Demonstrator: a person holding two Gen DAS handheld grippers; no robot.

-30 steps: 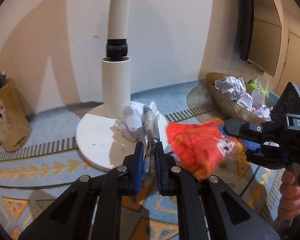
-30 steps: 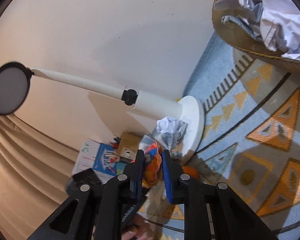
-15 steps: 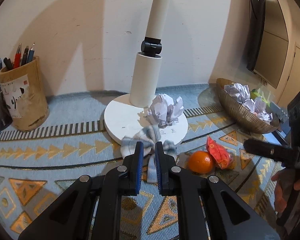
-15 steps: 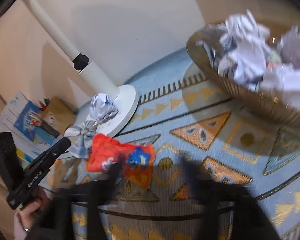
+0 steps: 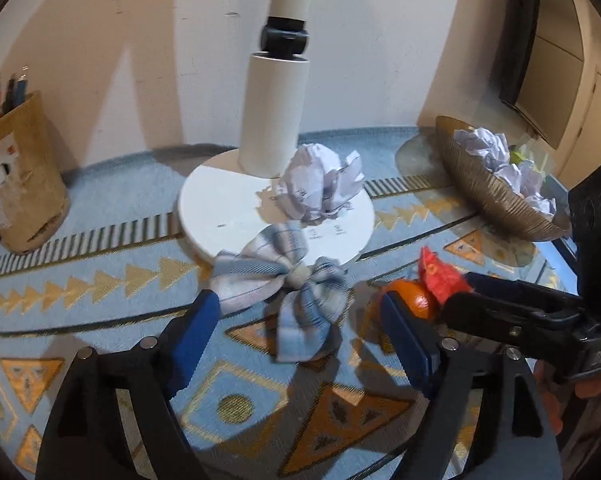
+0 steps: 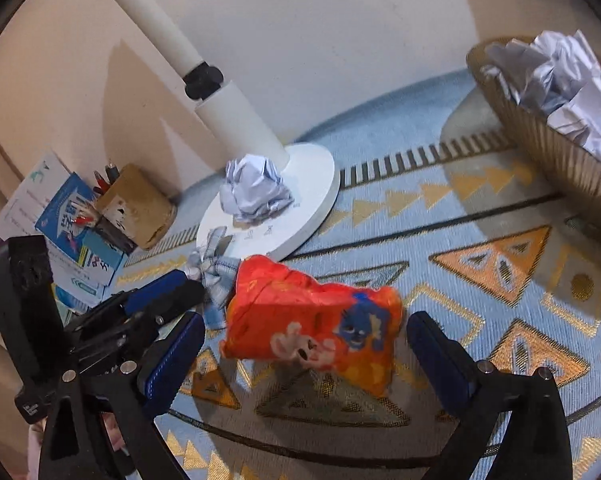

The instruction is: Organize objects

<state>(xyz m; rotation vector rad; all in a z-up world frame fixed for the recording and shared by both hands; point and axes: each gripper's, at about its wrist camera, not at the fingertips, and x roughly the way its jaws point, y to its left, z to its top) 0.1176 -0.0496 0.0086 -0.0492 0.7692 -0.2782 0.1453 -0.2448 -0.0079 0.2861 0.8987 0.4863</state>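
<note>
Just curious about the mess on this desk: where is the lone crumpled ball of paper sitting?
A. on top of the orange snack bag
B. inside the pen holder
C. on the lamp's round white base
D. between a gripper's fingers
C: the crumpled paper ball rests on the lamp base, beside its post.

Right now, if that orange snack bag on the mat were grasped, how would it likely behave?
The orange snack bag looks puffy and creased, so it would probably crumple under squeezing. It seems light for its size. Its glossy film may slip.
</note>
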